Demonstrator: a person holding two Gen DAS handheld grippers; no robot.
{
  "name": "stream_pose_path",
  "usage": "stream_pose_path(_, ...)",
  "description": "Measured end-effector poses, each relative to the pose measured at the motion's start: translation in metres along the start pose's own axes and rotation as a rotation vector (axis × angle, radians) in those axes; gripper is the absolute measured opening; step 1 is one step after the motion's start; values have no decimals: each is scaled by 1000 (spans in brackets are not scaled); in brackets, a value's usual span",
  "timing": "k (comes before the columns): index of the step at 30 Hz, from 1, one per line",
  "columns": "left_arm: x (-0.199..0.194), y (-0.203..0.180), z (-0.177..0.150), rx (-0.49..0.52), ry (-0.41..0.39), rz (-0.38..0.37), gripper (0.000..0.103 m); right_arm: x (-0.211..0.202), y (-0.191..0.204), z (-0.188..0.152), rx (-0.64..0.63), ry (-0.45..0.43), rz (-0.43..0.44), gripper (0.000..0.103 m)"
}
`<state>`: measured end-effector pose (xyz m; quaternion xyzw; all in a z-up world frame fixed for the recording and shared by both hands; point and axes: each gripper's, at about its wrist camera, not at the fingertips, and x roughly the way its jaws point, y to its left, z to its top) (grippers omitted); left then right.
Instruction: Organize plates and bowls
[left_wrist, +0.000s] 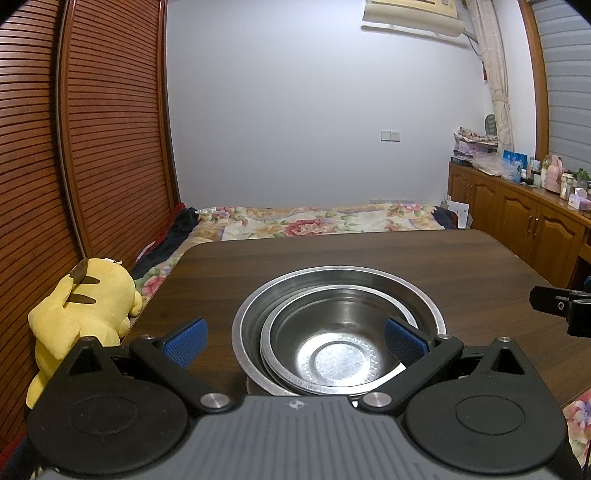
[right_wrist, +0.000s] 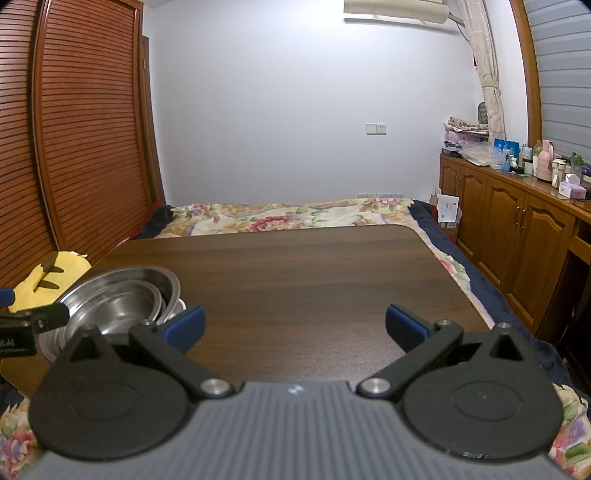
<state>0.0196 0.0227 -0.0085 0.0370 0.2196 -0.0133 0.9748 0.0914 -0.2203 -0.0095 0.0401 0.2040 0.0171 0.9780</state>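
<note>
A stack of nested steel bowls sits on a steel plate on the dark wooden table. My left gripper is open, its blue pads on either side of the stack's near rim, holding nothing. In the right wrist view the same stack stands at the table's left edge. My right gripper is open and empty over the bare table to the right of the stack. The left gripper's tip shows at that view's left edge.
A yellow plush toy lies off the table's left side by the slatted wardrobe doors. A floral bedspread lies beyond the table. Wooden cabinets with bottles stand on the right.
</note>
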Motion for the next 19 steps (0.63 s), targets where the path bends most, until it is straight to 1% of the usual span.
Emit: stream_pose_path(19,2,3,0,-5,0,0,103,0,-1,0,-2,-4,0,103)
